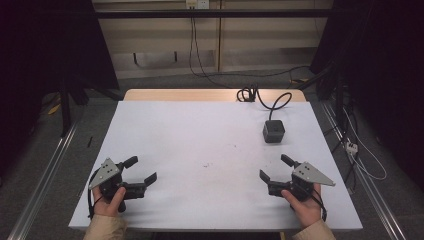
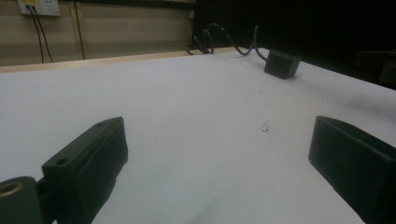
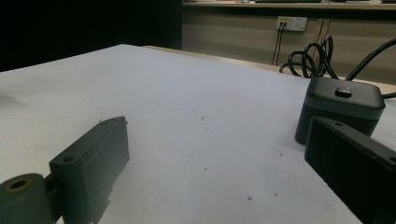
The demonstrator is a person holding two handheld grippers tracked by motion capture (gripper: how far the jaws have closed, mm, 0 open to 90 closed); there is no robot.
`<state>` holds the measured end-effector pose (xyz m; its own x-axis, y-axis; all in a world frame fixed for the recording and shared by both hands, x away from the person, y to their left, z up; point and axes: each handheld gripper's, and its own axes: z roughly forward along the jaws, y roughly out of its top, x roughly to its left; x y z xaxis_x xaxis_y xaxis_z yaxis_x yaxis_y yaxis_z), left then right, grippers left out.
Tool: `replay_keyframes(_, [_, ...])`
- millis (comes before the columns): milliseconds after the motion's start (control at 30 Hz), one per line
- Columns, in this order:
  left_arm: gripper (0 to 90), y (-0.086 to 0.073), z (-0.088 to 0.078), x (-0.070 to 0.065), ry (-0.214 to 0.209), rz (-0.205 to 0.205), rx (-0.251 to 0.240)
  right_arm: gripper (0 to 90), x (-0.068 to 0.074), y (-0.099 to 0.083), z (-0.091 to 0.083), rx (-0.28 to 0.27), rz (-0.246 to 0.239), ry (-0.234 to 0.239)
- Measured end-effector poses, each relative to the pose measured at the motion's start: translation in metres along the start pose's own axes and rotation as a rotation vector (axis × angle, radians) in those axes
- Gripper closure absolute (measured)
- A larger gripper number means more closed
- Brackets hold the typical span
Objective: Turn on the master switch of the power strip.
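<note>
Black plastic jaws stand spread wide on the right gripper (image 1: 275, 168), which rests low over the near right part of the white surface (image 1: 200, 150) with nothing between them. The left gripper (image 1: 140, 170) is spread the same way at the near left, also empty, its jaws pointing inward across the surface.

Nearest to the right gripper, a little farther back and well apart from the left one, sits the small dark grey cube-shaped box (image 1: 274, 131) with a button on its top face; a black cable (image 1: 275, 102) runs from it toward the far edge and ends in a loose coil there. In the right gripper view the box (image 3: 340, 108) stands just beyond the right-hand jaw, off the centre line.

The step in hand looks like a reach for the box. To do it well, the right gripper should swing until the box sits midway between its jaws, then come in level, closing on two flat opposite sides below the top edge. Approaching from the near side keeps the cable behind the box, so it neither catches a jaw nor tugs the box askew.
</note>
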<state>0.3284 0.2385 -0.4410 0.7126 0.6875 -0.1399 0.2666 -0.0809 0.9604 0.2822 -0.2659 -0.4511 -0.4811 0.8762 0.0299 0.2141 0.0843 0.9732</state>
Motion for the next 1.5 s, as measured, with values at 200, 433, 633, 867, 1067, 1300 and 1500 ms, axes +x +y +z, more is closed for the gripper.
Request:
replay_keyframes(200, [4.2,0.0,0.001,-0.001,-0.002,0.004,0.001,6.7,-0.001,0.001,0.0,-0.001,0.002,0.003])
replay_keyframes(433, [4.2,0.0,0.004,-0.001,-0.008,0.007,0.005,6.8,-0.004,0.004,0.002,0.001,-0.003,-0.004])
replay_keyframes(633, [4.2,0.001,0.004,0.0,-0.006,0.009,-0.001,7.4,-0.008,0.006,0.004,0.009,-0.008,-0.021])
replay_keyframes(867, [4.2,0.0,0.003,-0.001,0.001,0.008,0.0,10.4,-0.014,0.011,0.004,0.011,0.003,-0.031])
replay_keyframes(1067, [4.2,0.001,0.004,-0.001,0.0,0.007,-0.009,11.8,-0.019,0.013,0.004,0.017,0.019,-0.046])
replay_keyframes(1300, [4.2,0.001,0.005,-0.002,-0.003,0.01,-0.008,13.7,-0.025,0.017,0.005,0.025,0.012,-0.063])
replay_keyframes(1500, [4.2,0.001,0.005,-0.002,-0.004,0.012,-0.007,18.5,-0.03,0.021,0.008,0.035,0.031,-0.067])
